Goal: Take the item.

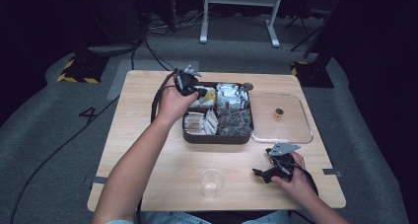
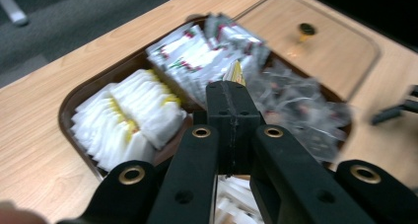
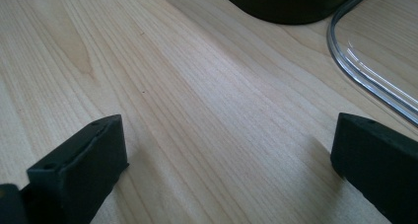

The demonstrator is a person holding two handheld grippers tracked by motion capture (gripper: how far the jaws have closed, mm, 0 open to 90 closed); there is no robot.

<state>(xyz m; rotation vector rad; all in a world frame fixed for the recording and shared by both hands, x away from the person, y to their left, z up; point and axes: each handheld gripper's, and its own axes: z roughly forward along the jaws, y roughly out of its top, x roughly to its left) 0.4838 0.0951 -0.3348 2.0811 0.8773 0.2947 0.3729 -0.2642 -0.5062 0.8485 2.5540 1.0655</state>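
The left gripper (image 1: pixel 190 83) is hanging raised at the end of an outstretched forearm, jaws pressed together, while the right gripper (image 1: pixel 266 173) is lying low, jaws spread wide.

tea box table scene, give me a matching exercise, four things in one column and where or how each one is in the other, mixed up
Things:
1. plastic cup
2. clear lid
3. left gripper
4. right gripper

Places or states:
A. jaws wide open, low over bare wood
B. near table edge, between the forearms
C. jaws shut, above the packets in the dark box
D. flat on the table, right of the box

Pairs: 1-B, 2-D, 3-C, 4-A
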